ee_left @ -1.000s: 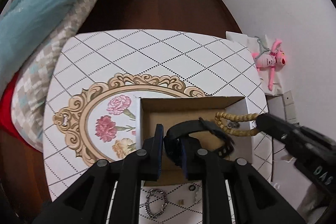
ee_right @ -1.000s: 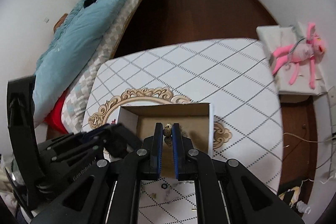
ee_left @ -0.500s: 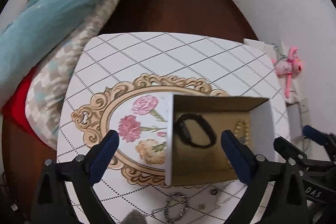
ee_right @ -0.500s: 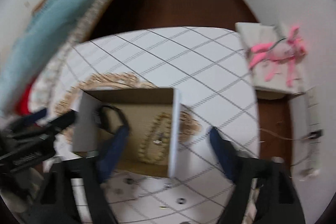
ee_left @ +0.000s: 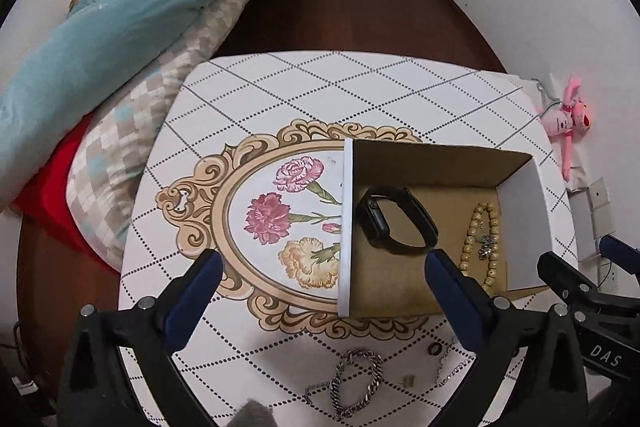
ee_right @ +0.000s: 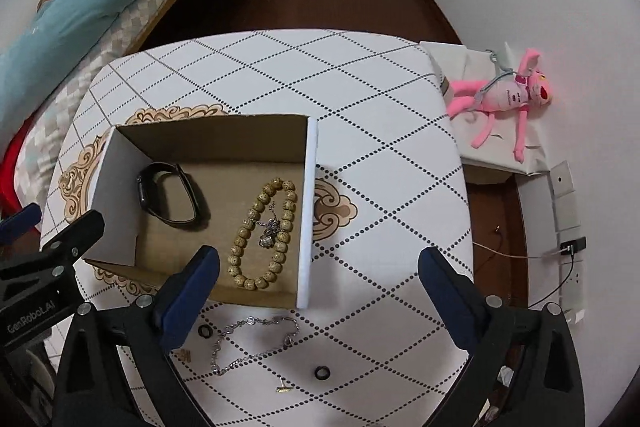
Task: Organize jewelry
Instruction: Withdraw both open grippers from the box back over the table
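An open cardboard box stands on the table. Inside lie a black watch, a tan bead bracelet and a small silver piece. The box, watch and beads also show in the left wrist view. On the table in front lie a thick silver chain bracelet, a thin silver chain, two black rings and a small gold piece. My left gripper and right gripper are open and empty above the box's near side.
The table has a white diamond-pattern cloth with a floral oval. A bed with a blue quilt stands at the left. A pink plush toy lies on a white box to the right. Cables and wall sockets are at the far right.
Both grippers opened and drew back and up from the box. The left one let go of the black watch, the right one let go of the bead bracelet; both now lie inside.
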{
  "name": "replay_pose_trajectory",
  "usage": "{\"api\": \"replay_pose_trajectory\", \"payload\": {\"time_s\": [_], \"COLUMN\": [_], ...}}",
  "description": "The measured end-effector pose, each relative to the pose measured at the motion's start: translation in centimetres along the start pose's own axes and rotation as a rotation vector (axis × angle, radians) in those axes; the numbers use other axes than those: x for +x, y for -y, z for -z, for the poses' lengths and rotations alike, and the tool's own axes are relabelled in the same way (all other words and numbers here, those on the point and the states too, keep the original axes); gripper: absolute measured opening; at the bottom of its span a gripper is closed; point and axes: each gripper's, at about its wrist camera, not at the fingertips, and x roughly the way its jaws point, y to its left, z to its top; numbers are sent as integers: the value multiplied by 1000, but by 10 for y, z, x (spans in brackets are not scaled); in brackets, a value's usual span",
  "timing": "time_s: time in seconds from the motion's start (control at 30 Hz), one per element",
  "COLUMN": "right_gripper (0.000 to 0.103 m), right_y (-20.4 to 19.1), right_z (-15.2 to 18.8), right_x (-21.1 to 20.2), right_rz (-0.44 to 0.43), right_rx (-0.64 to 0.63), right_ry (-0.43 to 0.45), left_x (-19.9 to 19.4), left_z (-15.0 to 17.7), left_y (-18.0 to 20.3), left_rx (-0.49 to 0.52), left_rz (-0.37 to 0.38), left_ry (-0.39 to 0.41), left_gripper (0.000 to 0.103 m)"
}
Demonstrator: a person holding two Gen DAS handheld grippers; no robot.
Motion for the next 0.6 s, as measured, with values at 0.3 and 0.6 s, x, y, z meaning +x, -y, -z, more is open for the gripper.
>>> {"api": "replay_pose_trajectory", "payload": {"time_s": [0.3,0.6], "right_gripper": [101,101], "right_y": [6,7], "right_z": [17,40], "right_x": [-50,-112], "right_rz": [36,43], "right_rx": [18,26], "right_ry": [108,211], "left_x": [-50,-98], "left_z": [13,28], "left_y": [2,0], "left_rx": [2,4], "left_rz": [-8,10], "left_ry": [89,151], "left_gripper": [103,103]}}
